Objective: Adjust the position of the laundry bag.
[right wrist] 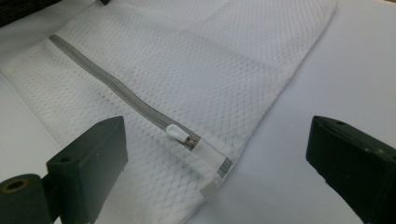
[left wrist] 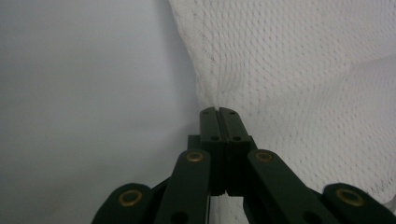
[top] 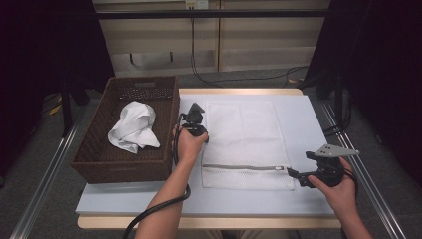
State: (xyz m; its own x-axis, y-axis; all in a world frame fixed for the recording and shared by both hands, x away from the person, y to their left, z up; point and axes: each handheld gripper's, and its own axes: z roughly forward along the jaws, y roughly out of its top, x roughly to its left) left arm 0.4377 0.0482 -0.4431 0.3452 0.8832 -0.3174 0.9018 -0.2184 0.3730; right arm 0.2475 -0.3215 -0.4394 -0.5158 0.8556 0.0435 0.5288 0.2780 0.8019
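The mesh bag (top: 245,144) lies flat on the pale table (top: 308,124), its grey zipper (top: 244,167) running along the edge nearest the person. The left gripper (left wrist: 218,112) has its jaws pressed together on the bag's left edge, and in the left gripper view the netting puckers into a small fold right where the tips meet. In the high view the left gripper (top: 195,119) sits beside the bag's left side, about halfway up, with the hand (top: 188,144) wrapped around it and a black cable (top: 159,206) trailing back off the near edge of the table. The right gripper (right wrist: 215,154) has its jaws wide apart with nothing between the pads; they frame the zipper's end, where the white pull tab (right wrist: 176,132) lies on the mesh. From above, the right gripper (top: 298,178) hovers just off the bag's near right corner. To the left of the bag, just beyond the left hand, stands a brown wicker basket (top: 94,149) with a crumpled white cloth (top: 134,127) inside. Nothing lies on the bag or between the right gripper and the zipper.
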